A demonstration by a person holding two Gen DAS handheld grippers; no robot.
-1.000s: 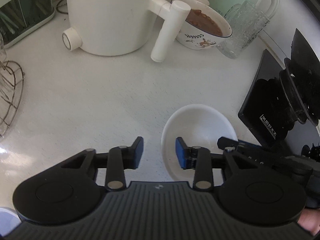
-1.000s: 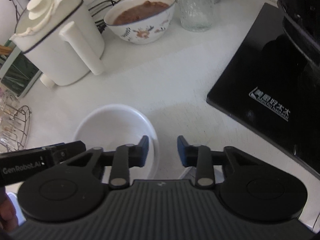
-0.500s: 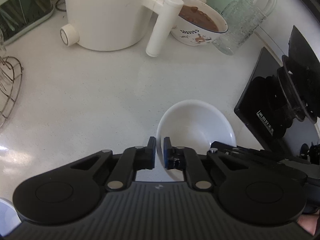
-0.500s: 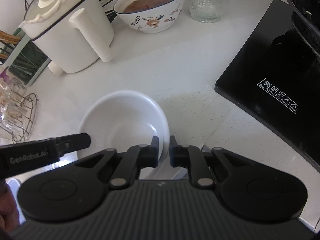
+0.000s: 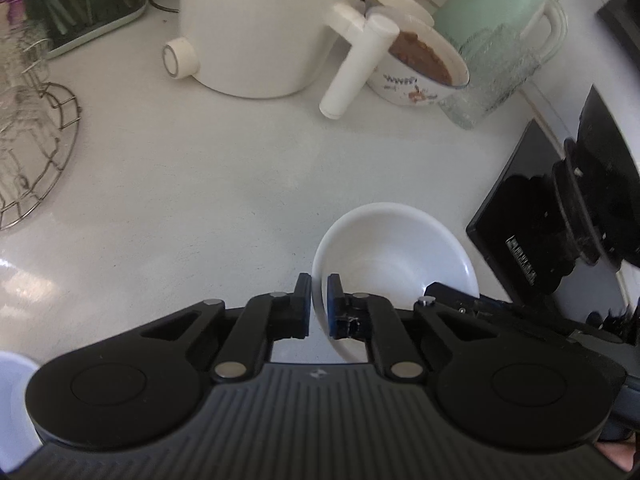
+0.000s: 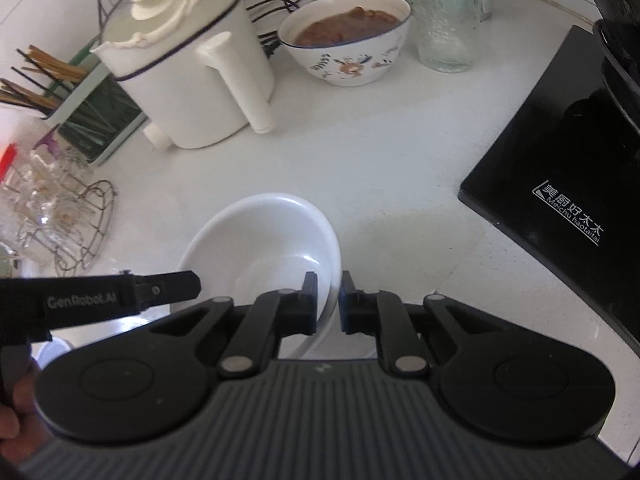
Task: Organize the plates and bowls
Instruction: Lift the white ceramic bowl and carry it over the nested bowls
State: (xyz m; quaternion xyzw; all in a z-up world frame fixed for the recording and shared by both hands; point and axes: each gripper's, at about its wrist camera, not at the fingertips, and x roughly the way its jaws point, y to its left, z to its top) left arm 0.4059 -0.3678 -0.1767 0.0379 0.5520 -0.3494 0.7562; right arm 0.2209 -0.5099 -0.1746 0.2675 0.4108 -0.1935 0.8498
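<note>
At the far left edge of the white countertop (image 5: 224,184), a round wire rack (image 5: 36,160) holding clear glasses is cut off by the frame and blurred. Behind it stands a pale green utensil holder (image 6: 96,120) with chopsticks, partly hidden by the white electric kettle with a dark rim band and long white handle (image 6: 188,80). Between the rack and the kettle's base, and nearer toward the grippers, the counter lies bare and wide.

Near the middle sits the empty round white ceramic bowl (image 5: 392,248), tilted slightly. The left gripper (image 5: 319,300) is clamped on the bowl's left rim, one pad inside and one outside. The right gripper (image 6: 329,300) pinches the opposite, right rim in the same way. In the right wrist view the left gripper's black finger reaches across the bowl's near left edge. Whether the bowl's foot touches the counter cannot be told; the grippers cover its near side.

Farther back, right of the kettle handle, a white floral-patterned bowl with a blue rim, filled with brown food (image 6: 348,44), touches a smaller white dish behind it, mostly hidden. Just right stand a textured clear glass (image 6: 444,20) and a mint green jug (image 5: 500,16), its top cut off.

On the right edge, a black glossy induction cooktop (image 6: 552,152) carries a dark pan (image 6: 620,48), cropped. A strip of bare counter separates it from the bowl.
</note>
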